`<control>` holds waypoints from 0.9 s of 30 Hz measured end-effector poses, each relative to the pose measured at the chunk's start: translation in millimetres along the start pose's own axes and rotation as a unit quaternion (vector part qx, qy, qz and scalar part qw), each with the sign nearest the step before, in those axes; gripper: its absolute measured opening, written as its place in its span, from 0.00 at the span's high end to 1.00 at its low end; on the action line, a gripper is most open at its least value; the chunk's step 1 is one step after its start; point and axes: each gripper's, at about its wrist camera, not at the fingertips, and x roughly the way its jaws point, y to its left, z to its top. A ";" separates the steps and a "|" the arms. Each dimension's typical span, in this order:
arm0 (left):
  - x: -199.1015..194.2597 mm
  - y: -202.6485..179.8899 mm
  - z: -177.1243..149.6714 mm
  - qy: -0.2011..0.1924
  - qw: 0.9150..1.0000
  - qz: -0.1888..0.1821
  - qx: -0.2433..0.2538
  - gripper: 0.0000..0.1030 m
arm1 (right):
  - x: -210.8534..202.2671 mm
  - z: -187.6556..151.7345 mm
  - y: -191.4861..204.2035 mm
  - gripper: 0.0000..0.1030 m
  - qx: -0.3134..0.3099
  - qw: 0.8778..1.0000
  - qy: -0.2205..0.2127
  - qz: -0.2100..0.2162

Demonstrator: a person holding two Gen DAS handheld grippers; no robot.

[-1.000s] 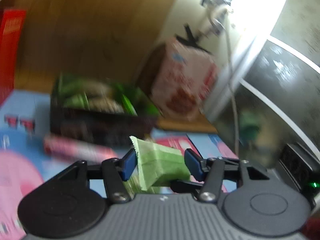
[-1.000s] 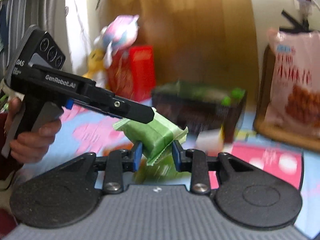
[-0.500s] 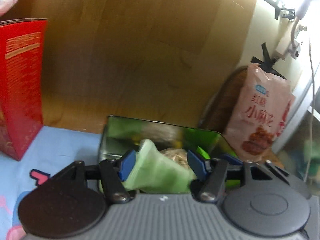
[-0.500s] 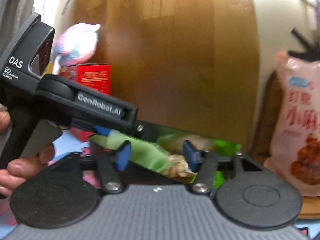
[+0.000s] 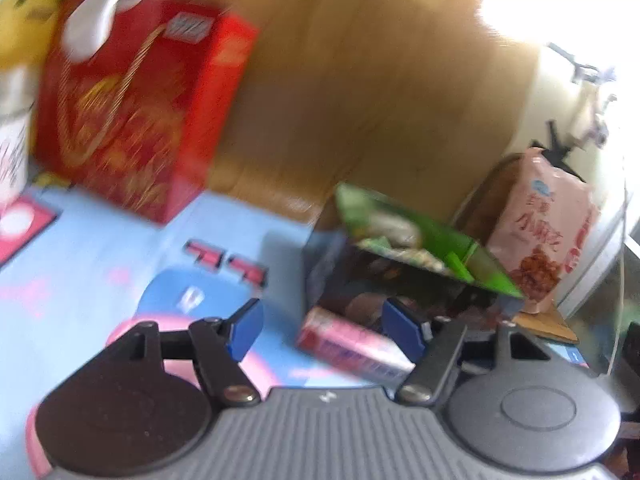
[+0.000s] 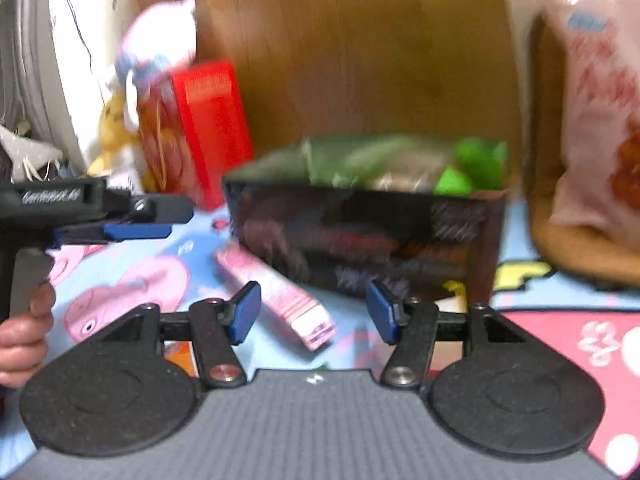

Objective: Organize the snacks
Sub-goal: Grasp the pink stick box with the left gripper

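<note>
"GenRobot.AI" (blurred) on left tool [image 6: 136, 232]

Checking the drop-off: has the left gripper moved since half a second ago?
Yes. The left gripper has pulled back from over the snack box, which now sits ahead to its right. Its jaws are opening and empty, with a pink pack on the mat beyond.

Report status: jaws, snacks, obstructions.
Left gripper jaws opening, empty; right gripper open, empty. Green packets in the dark box. Pink snack pack on the mat beside the box. Nothing blocking.
</note>
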 end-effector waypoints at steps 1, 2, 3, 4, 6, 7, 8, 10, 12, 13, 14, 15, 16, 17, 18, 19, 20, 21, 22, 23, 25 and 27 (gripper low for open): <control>1.7 5.8 1.2 0.008 1.000 -0.005 -0.012 0.35 | 2.8 1.6 6.8 0.43 -0.015 1.000 0.004 -0.006; 4.1 9.8 2.5 0.014 1.000 -0.008 -0.022 0.35 | 8.8 4.3 13.8 0.46 -0.032 0.999 0.021 -0.001; 6.1 14.1 4.6 0.019 0.999 -0.009 -0.028 0.34 | 15.5 4.0 20.4 0.62 -0.050 0.998 0.043 0.004; 10.7 17.8 8.0 0.026 0.999 -0.008 -0.030 0.34 | 22.7 4.1 27.5 0.62 -0.069 0.996 0.058 -0.001; 23.8 21.1 14.6 0.039 0.999 0.003 -0.024 0.32 | 30.2 1.6 40.5 0.63 -0.108 0.992 0.065 -0.014; 32.1 19.8 16.5 0.046 0.999 0.014 -0.016 0.32 | 30.7 1.5 47.0 0.67 -0.123 0.990 0.065 -0.014; 39.0 20.0 17.3 0.052 0.998 0.022 -0.009 0.32 | 30.2 1.7 53.4 0.69 -0.133 0.989 0.069 -0.003; 48.0 22.3 18.7 0.061 0.998 0.028 0.003 0.40 | 26.1 -1.8 66.2 0.76 -0.151 0.986 0.071 0.021; 48.1 26.7 18.2 0.061 0.998 0.022 0.008 0.49 | 21.8 -8.6 85.6 0.76 -0.193 0.979 0.066 0.025; 45.3 29.4 17.7 0.061 0.998 0.013 0.007 0.59 | 19.5 -12.4 94.5 0.76 -0.211 0.975 0.064 0.027; 41.4 32.4 17.0 0.065 0.998 0.008 0.005 0.59 | 17.3 -14.9 100.7 0.76 -0.221 0.973 0.062 0.027; 35.8 34.9 15.6 0.064 0.998 0.013 0.004 0.59 | 15.1 -17.5 105.4 0.76 -0.225 0.972 0.062 0.032; 26.9 37.3 12.7 0.063 0.998 0.016 0.005 0.58 | 11.9 -19.3 111.7 0.76 -0.224 0.972 0.062 0.039; 19.6 39.1 10.0 0.062 0.998 0.019 0.010 0.58 | 8.3 -21.9 116.8 0.76 -0.224 0.972 0.061 0.044; 10.9 41.0 6.6 0.062 0.998 0.022 0.017 0.57 | 4.3 -24.8 121.5 0.76 -0.229 0.970 0.059 0.052; 1.2 42.8 2.6 0.063 0.997 0.024 0.024 0.57 | -0.2 -27.8 127.5 0.76 -0.238 0.967 0.058 0.065; -11.2 45.1 -3.2 0.065 0.997 0.024 0.030 0.56 | -5.1 -32.1 134.0 0.75 -0.253 0.962 0.059 0.080; -21.6 47.4 -8.5 0.067 0.997 0.021 0.032 0.56 | -11.1 -38.2 139.4 0.75 -0.272 0.956 0.059 0.093; -32.9 49.2 -14.2 0.069 0.997 0.016 0.031 0.56 | -18.8 -45.4 142.5 0.74 -0.288 0.950 0.060 0.104; -46.6 51.0 -21.8 0.071 0.997 0.010 0.027 0.56 | -29.2 -52.8 144.2 0.74 -0.303 0.943 0.059 0.123; -67.8 53.7 -36.8 0.076 0.997 -0.006 0.014 0.56 | -46.8 -57.7 142.1 0.72 -0.313 0.935 0.057 0.155; -90.9 50.5 -53.7 0.074 0.997 -0.021 0.006 0.56 | -66.5 -65.3 141.6 0.70 -0.317 0.929 0.059 0.182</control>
